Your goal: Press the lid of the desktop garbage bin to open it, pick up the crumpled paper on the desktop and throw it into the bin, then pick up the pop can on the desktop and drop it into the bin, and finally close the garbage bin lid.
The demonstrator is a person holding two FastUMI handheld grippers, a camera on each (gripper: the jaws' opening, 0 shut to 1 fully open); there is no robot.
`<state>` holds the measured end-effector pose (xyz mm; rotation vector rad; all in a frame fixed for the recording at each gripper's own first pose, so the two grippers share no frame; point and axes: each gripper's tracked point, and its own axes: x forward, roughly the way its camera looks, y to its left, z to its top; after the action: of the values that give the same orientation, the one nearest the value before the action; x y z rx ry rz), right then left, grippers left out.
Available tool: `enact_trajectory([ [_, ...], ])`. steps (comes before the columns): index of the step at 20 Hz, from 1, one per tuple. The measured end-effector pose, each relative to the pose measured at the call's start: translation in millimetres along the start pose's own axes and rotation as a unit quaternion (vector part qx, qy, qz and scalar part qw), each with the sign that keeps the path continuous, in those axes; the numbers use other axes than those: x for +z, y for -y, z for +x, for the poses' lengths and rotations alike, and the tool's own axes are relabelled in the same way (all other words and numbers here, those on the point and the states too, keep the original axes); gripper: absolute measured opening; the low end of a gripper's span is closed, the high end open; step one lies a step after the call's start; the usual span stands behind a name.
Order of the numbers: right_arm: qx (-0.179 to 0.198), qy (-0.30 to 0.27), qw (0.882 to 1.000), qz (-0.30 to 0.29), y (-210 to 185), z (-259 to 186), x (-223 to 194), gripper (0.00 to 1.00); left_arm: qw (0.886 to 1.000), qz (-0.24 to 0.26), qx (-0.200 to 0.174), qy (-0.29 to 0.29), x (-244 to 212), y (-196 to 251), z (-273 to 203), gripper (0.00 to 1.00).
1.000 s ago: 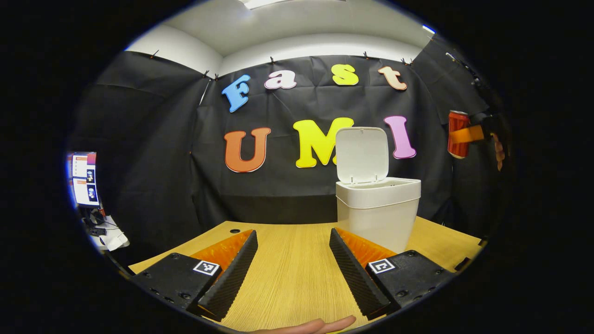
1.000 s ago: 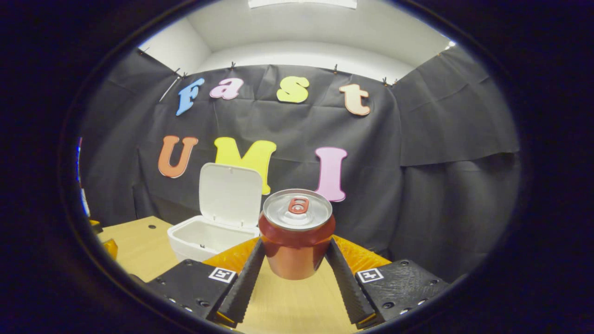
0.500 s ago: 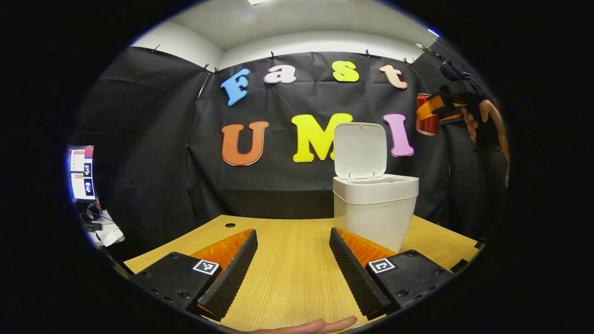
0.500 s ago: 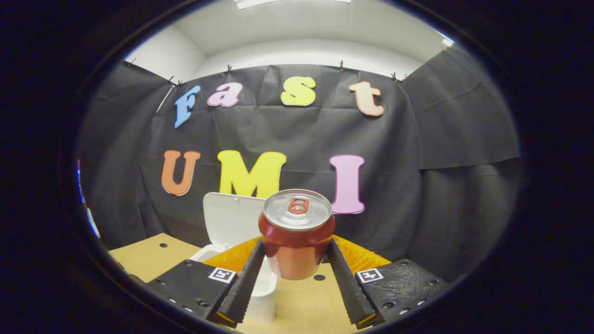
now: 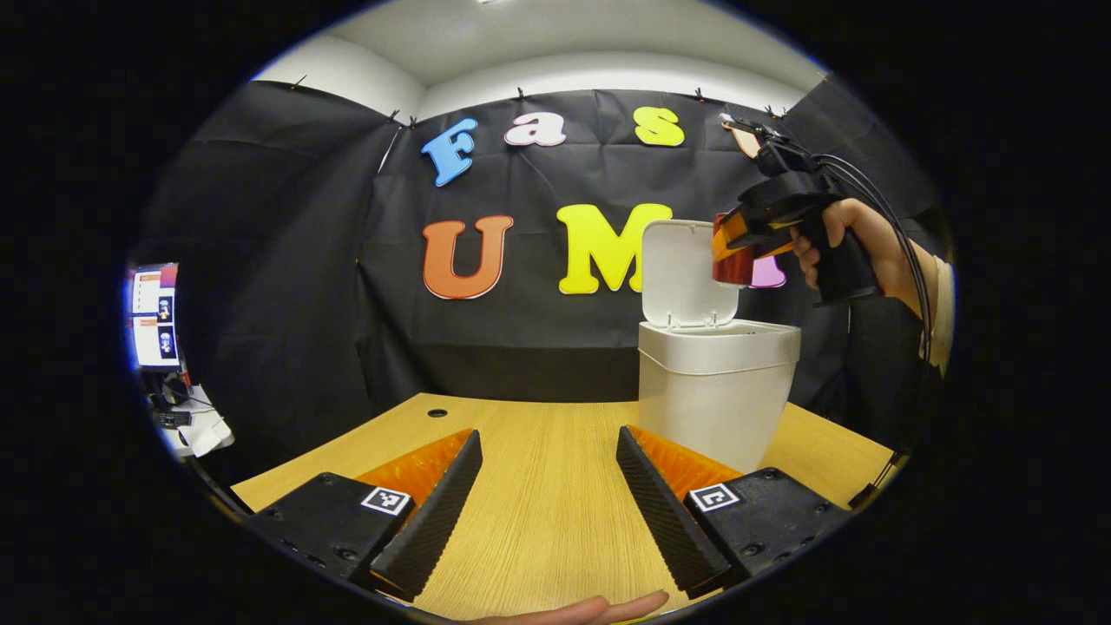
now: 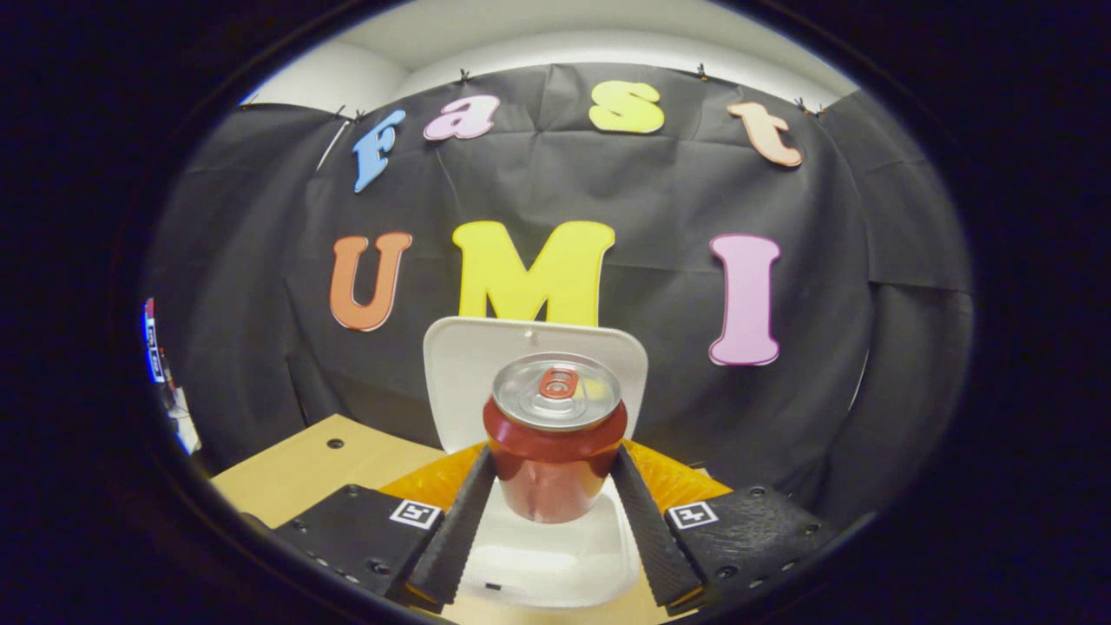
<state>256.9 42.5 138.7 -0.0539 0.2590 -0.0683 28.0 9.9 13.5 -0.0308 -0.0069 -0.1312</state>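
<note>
My left claw (image 5: 547, 499) sits spread wide over the counter (image 5: 538, 451). Ahead, the bin (image 5: 713, 391) stands with its lid (image 5: 687, 273) up; the right claw (image 5: 738, 247) holds the can (image 5: 733, 267) above it.

This is a recording booth, like in a lab: black cloth (image 5: 286, 286) clipped up as walls across the frame, a wooden bench (image 5: 547, 486) at the bottom, and a lit screen (image 5: 156, 317) with cables at far left.

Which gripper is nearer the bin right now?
Right. The right gripper holds the can above the open bin; the left gripper sits low over the table, short of it.
</note>
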Motion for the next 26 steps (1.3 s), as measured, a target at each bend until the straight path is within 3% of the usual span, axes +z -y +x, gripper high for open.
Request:
enact_trajectory([
  [2, 0.010, -0.030, 0.999, 0.007, -15, 10, -16, 0.80, 1.000, 0.006, 0.006, -0.002, 0, -6, -1, 1.00],
  [5, 0.061, -0.093, 0.994, 0.004, -52, 12, -51, 0.81, 1.000, -0.002, 0.007, -0.003, 1, -12, 1, 1.00],
  [7, 0.052, -0.097, 0.994, -0.008, -58, 9, -59, 0.84, 1.000, -0.014, 0.009, -0.008, -1, -16, 3, 1.00],
  [9, 0.045, -0.091, 0.995, -0.023, -62, 8, -52, 0.92, 1.000, -0.017, 0.011, -0.010, -1, -19, 3, 1.00],
  [10, 0.046, -0.086, 0.995, -0.025, -64, 6, -48, 0.87, 1.000, -0.018, 0.012, -0.010, 0, -20, 3, 1.00],
  [13, 0.050, -0.066, 0.996, -0.024, -69, -6, -29, 0.92, 1.000, -0.025, 0.005, -0.009, 0, -17, 4, 1.00],
  [15, 0.049, -0.054, 0.997, -0.020, -68, -11, -15, 0.87, 1.000, -0.027, 0.001, -0.010, 1, -16, 5, 1.00],
  [16, 0.049, -0.051, 0.997, -0.018, -68, -14, -10, 0.92, 1.000, -0.026, -0.001, -0.010, 1, -15, 4, 1.00],
  [17, 0.048, -0.048, 0.998, -0.017, -66, -18, -5, 0.87, 1.000, -0.025, -0.003, -0.011, -1, -14, 3, 1.00],
  [26, 0.034, 0.000, 0.999, -0.004, -55, -38, 60, 0.88, 0.999, -0.031, -0.004, -0.011, 1, -19, 3, 1.00],
])
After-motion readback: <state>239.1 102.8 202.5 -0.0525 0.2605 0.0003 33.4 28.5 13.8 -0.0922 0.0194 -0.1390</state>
